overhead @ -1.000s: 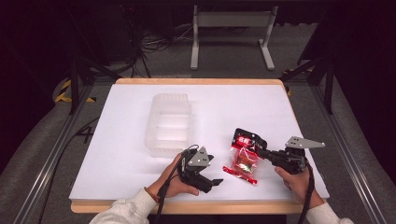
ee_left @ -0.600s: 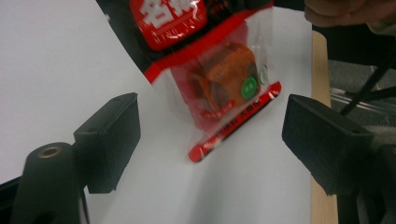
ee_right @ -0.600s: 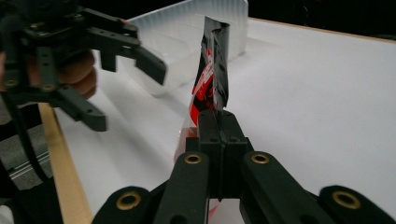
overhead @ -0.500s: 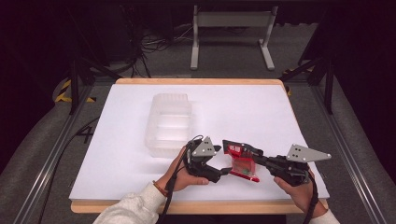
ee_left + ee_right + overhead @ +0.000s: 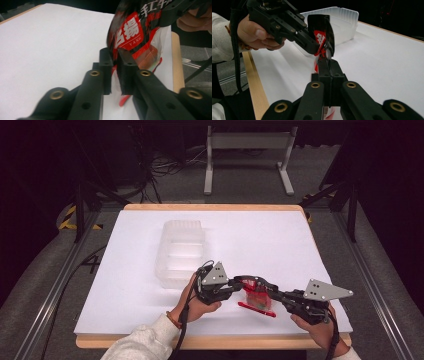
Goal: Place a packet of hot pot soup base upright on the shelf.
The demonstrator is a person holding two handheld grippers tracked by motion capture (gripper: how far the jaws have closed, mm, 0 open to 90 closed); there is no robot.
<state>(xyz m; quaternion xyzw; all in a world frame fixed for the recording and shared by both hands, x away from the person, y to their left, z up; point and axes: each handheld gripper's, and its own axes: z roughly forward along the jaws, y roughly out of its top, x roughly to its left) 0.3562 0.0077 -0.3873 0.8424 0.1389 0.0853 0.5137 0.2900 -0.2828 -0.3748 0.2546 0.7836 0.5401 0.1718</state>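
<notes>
Both grippers, left (image 5: 239, 287) and right (image 5: 270, 291), clench the snack packet (image 5: 256, 296), apparently hanging upright between them.

clear tray (image 5: 180, 251) blocks behind left tool (image 5: 235, 289); right tabletop (image 5: 280, 240) free.

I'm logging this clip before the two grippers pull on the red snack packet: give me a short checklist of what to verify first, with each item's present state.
1. Left gripper clamped on the snack packet: ok, jaws closed on its lower edge in the left gripper view.
2. Right gripper clamped on the packet: ok, jaws shut on it.
3. Packet off the table: ok, it hangs between both grippers in the high view.
4. Packet seal intact: cannot tell, the top edge is twisted and partly hidden.
5. Clear plastic container out of the way: ok, it sits beyond the left gripper, apart from the packet.
</notes>
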